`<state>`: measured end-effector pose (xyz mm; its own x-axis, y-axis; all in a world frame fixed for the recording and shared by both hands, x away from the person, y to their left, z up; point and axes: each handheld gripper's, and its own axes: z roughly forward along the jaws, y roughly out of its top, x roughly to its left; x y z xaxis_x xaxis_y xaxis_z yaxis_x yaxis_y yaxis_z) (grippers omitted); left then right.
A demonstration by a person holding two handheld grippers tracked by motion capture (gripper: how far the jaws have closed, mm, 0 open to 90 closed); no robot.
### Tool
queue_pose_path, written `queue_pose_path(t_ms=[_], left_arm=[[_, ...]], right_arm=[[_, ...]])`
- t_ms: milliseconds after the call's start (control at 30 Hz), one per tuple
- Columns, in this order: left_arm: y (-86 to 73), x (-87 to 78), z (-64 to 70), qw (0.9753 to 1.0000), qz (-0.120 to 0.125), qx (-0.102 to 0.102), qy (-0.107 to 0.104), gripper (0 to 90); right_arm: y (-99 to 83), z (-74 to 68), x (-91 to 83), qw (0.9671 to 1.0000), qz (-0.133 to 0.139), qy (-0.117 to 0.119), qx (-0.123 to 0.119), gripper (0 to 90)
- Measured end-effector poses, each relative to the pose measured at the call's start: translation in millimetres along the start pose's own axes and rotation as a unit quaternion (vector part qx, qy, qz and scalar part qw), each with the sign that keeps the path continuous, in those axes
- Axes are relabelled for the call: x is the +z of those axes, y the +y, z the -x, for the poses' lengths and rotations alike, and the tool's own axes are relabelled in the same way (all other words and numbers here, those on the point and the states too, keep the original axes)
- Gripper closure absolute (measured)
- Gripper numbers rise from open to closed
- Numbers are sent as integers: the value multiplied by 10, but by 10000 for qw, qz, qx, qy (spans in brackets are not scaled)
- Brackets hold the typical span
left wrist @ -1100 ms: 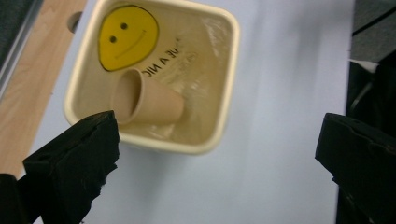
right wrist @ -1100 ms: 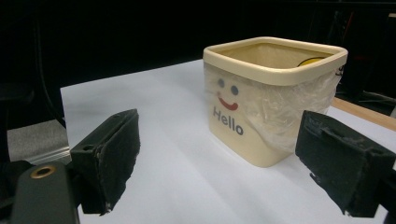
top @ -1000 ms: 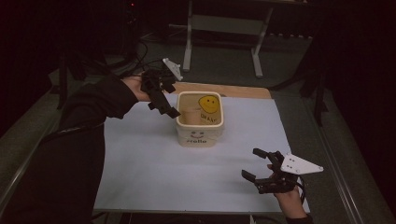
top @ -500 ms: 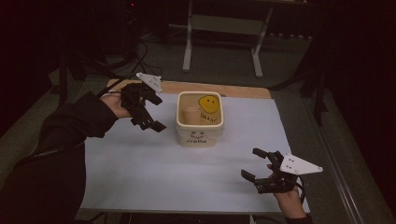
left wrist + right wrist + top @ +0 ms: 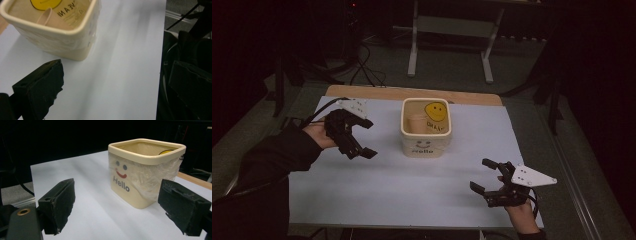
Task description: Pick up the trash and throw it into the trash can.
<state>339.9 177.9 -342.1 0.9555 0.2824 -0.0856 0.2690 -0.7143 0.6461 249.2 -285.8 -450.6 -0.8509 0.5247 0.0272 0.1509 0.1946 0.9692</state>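
A cream square tub (image 5: 426,131) stands on the pale sheet covering the worktop (image 5: 412,190), toward the far middle of it, with a smiling face and the word "Hello" printed on the side that faces the person. A clear plastic liner is tucked over its walls, and inside it lie a yellow smiley-printed wrapper (image 5: 436,112) and a tan paper cup (image 5: 416,124) lying tilted against the inner wall. The left gripper (image 5: 361,137) is held above the sheet just to the left of the tub, apart from it, its 2 fingers spread wide with nothing between them; in the left gripper view the tub (image 5: 53,30) sits at the upper left beyond the black fingers (image 5: 40,87). The right gripper (image 5: 484,175) is low over the near right part of the sheet, well apart from the tub, its 2 fingers also wide and empty; the right gripper view looks between those fingers (image 5: 58,203) at the tub's printed face (image 5: 145,172).
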Motion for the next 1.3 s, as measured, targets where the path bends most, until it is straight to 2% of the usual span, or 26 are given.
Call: queue_pose_path(t_ms=[67,100,133,233,267,367,500,567,767,900,933,1067,1100,1200,1233,1267,1300], left_arm=[[-100,39,59,10000,37,-30,32,4],[-100,39,59,10000,37,-30,32,4],[-183,70,94,9997,180,-139,19,4],[-250,101,132,9996,242,-138,19,4],[-325,147,165,9994,280,-201,-64,4],[-402,199,206,9992,301,-241,-93,4],[-566,289,297,9978,535,-358,-165,4],[-589,307,309,9976,543,-385,-193,5],[-805,463,395,9962,605,-573,-237,5],[-881,536,444,9958,637,-610,-235,5],[-941,597,481,9946,696,-692,-331,5],[-1036,705,541,9938,727,-756,-377,5],[-1036,705,541,9938,727,-756,-377,5],[-1134,805,564,9906,924,-948,-352,5],[-1134,805,564,9906,924,-948,-352,5],[-1169,874,581,9896,998,-1012,-239,5],[-1169,874,581,9896,998,-1012,-239,5]], right_arm=[[2,-1,1,10000,-1,-10,-4,139],[2,-1,1,10000,-1,-10,-4,139],[2,-4,2,10000,-11,-17,-17,139],[2,-4,3,10000,-14,-21,-17,139],[3,-7,3,10000,-16,-28,-27,139],[3,-6,5,10000,-20,-24,-39,139],[3,-6,3,10000,-21,-33,-36,139],[4,-6,1,10000,-20,-40,-42,139],[3,-7,2,10000,-36,-41,-54,139],[3,-7,4,10000,-36,-39,-61,139],[2,-6,3,10000,-40,-47,-51,139],[3,-10,5,10000,-45,-44,-56,139],[3,-10,5,10000,-45,-44,-56,139],[-1,-8,4,10000,-58,-47,-59,139],[-1,-8,4,10000,-58,-47,-59,139],[0,-8,2,10000,-53,-48,-65,139],[0,-8,2,10000,-53,-48,-65,139]])
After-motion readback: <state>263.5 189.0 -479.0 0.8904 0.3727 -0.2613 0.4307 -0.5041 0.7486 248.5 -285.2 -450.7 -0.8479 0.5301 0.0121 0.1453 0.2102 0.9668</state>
